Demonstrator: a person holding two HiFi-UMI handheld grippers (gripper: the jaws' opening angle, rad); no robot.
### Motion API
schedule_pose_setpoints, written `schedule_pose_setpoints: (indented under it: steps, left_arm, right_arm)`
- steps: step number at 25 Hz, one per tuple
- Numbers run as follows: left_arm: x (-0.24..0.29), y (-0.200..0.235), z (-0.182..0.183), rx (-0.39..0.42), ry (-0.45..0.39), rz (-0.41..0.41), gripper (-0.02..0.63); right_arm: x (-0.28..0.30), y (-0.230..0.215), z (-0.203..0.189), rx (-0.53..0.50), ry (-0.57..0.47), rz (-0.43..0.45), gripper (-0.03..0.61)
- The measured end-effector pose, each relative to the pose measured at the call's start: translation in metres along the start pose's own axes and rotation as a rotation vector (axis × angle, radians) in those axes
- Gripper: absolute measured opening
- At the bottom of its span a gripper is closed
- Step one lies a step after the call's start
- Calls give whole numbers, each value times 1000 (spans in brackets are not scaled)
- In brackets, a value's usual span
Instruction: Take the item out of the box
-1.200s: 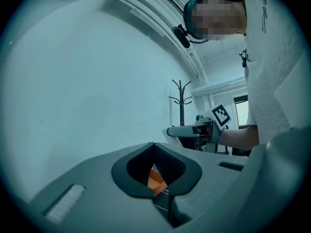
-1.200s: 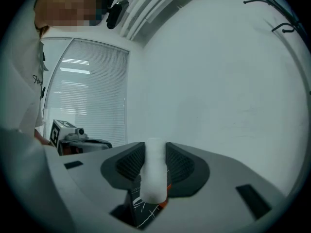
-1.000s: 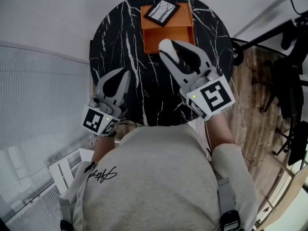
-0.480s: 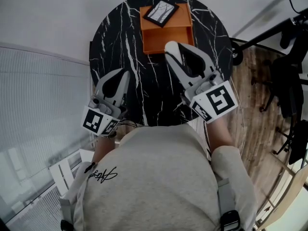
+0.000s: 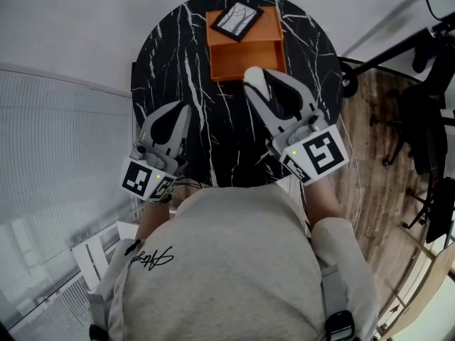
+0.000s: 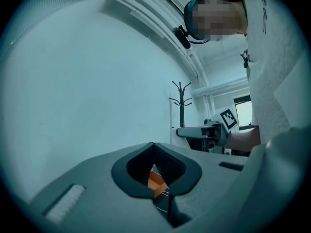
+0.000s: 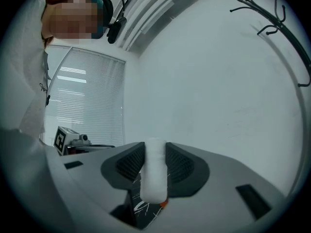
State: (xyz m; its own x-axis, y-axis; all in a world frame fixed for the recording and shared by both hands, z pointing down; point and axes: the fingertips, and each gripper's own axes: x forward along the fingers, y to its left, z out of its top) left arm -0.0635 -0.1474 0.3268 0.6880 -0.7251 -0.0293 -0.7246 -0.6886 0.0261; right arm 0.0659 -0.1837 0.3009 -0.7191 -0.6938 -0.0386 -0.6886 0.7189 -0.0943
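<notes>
An orange box (image 5: 226,45) stands open at the far side of the round black marble table (image 5: 192,62); a black-and-white patterned square (image 5: 238,18) lies on its far part. My right gripper (image 5: 261,84) hovers just in front of the box, shut on a white cylindrical item (image 5: 253,77). The right gripper view shows that item (image 7: 155,171) upright between the jaws. My left gripper (image 5: 185,109) is shut and empty over the table's near left. Through the gap behind its closed tips (image 6: 154,144) a corner of the orange box (image 6: 156,181) shows.
The table's near edge is right at the person's body. White blinds (image 5: 57,148) run along the left. On the wooden floor (image 5: 377,141) to the right stand black chair or stand parts (image 5: 426,105). A coat rack (image 6: 181,103) stands by the far wall.
My right gripper has drawn back a little from the box, toward the person and slightly right, with the white item in it. The left gripper has not moved.
</notes>
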Motion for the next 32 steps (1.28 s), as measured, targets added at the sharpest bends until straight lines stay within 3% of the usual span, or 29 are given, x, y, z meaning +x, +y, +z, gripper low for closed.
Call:
schedule_pose_setpoints:
  steps: [32]
  left_arm:
    - [4, 1, 0, 6, -1, -7, 3]
  right_arm:
    - [-4, 3, 6, -54, 0, 1, 132]
